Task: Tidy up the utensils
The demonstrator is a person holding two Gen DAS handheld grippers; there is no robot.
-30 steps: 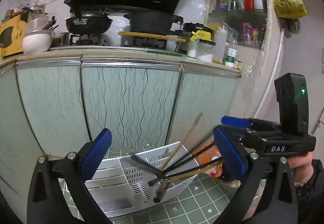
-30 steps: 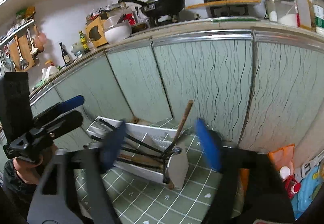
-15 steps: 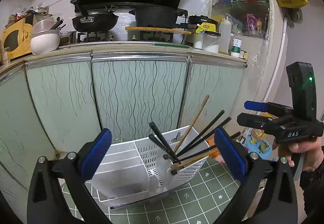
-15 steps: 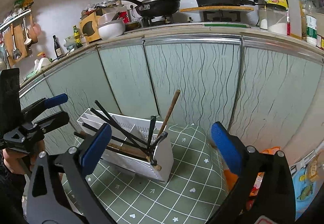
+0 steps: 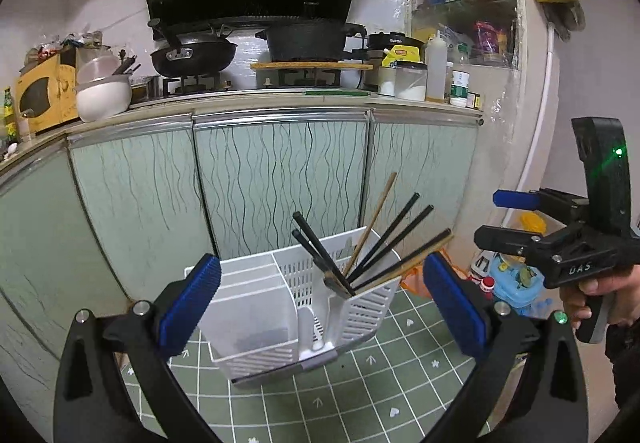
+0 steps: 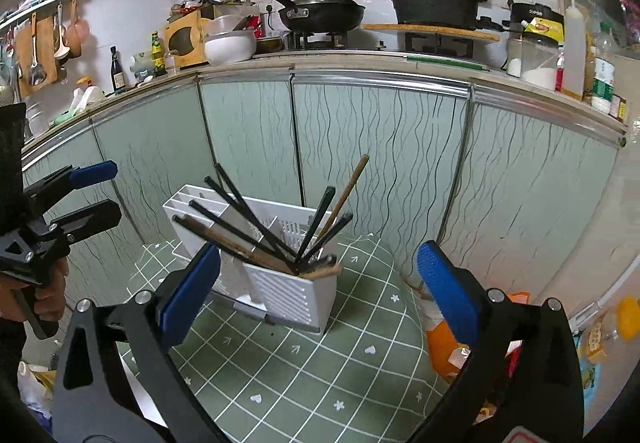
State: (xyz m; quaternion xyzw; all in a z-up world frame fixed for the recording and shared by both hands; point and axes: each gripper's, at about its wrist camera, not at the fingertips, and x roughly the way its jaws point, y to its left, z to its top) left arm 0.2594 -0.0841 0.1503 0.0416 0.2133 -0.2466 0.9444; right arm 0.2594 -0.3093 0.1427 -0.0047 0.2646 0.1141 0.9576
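Observation:
A white slotted utensil holder (image 5: 280,307) stands upright on a green checked mat (image 5: 328,403). Several black and wooden chopsticks (image 5: 384,239) lean out of its right compartment; its left compartments look empty. My left gripper (image 5: 320,295) is open and empty, its blue pads either side of the holder in view, short of it. My right gripper (image 6: 316,283) is open and empty, facing the holder (image 6: 288,291) and chopsticks (image 6: 260,231) from the other side. Each gripper shows in the other's view: the right one (image 5: 520,219), the left one (image 6: 88,191).
Pale green cabinet doors (image 5: 280,179) stand close behind the holder, under a counter with a wok (image 5: 192,55), a pot and jars. Bags and bottles (image 5: 512,279) lie on the floor at the right, with an orange bag (image 6: 444,347) beside the mat.
The holder has gone from lying tipped on its side to standing upright, and the chopsticks now point upward. Both grippers have pulled back and risen, still open.

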